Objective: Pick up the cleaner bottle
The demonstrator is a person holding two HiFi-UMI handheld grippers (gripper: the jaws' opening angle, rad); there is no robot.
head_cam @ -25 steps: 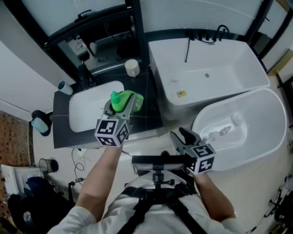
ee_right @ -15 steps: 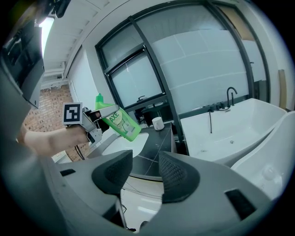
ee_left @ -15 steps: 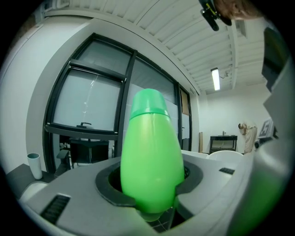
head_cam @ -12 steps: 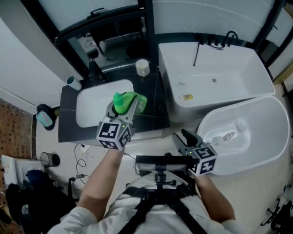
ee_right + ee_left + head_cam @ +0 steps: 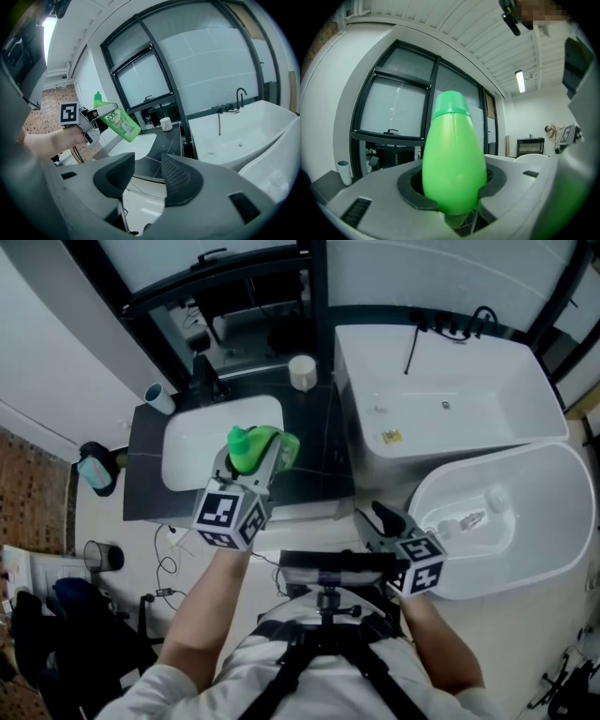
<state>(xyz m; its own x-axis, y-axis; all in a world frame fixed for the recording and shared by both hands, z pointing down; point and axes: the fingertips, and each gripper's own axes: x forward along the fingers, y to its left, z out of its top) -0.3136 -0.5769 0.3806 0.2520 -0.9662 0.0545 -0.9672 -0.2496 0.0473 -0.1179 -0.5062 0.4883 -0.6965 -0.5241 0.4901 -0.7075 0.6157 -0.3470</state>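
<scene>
One tumbler [image 5: 159,397] stands at the far left corner behind the washbasin [image 5: 192,442]. There is one washbasin, white and set in a dark counter [image 5: 141,493].

One cleaner bottle [image 5: 452,154], green, is held in the air over the washbasin's right edge, clear of the counter. In the right gripper view it slants, with its cap up and to the left. The left gripper [image 5: 246,463] is clamped on it, one jaw pressed against each side of the body.

One white cup [image 5: 302,371] sits on the counter to the right of and behind the washbasin. Two tubs lie well right of the washbasin, a rectangular bathtub [image 5: 450,399] and, nearer the person, an oval tub [image 5: 525,549].

There are two grippers. The left forearm reaches forward from the body toward the washbasin, with its gripper held about level. The right gripper [image 5: 149,176] stays close to the body, right of the washbasin and just beside the oval tub's rim. It points slightly downward, and its jaws stand apart with nothing between them.
</scene>
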